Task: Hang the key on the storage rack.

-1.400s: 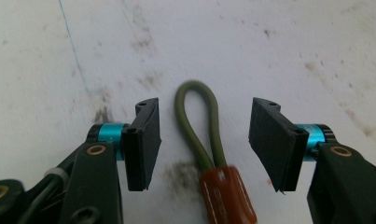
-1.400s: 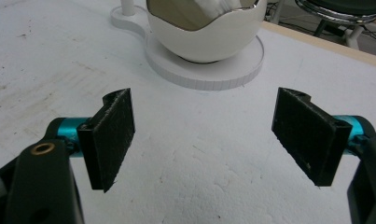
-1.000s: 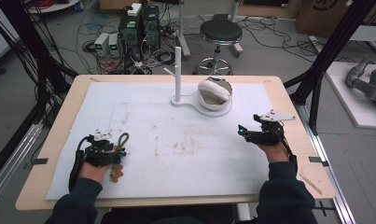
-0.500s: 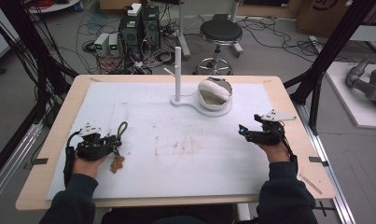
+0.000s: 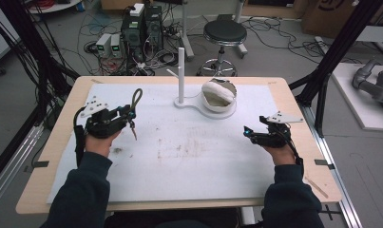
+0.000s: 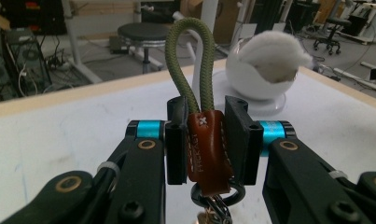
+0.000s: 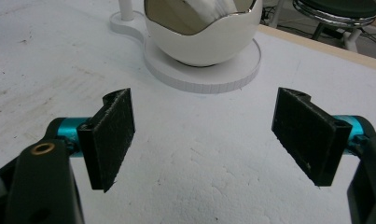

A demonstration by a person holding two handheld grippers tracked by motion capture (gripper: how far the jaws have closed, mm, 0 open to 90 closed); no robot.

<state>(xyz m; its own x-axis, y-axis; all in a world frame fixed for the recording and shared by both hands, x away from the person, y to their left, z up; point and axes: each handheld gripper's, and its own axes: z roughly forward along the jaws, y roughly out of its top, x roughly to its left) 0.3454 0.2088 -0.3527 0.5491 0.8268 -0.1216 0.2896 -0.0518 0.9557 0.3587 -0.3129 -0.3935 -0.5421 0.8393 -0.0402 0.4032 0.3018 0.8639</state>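
Note:
My left gripper is shut on a keychain and holds it above the left part of the table. The left gripper view shows its brown leather tab pinched between the jaws of the left gripper, an olive rope loop standing up and a metal ring hanging below. A white stand with an upright post and side peg rises at the far middle. My right gripper is open over the right side, nothing between its pads.
A white egg-shaped bowl with pale padding sits on the stand's round base, right of the post. A white mat covers the wooden table. A stool and electronics stand on the floor beyond the far edge.
My left gripper has lifted the keychain off the mat and carried it away from the person, towards the far side. The right gripper has stayed nearly where it was, open.

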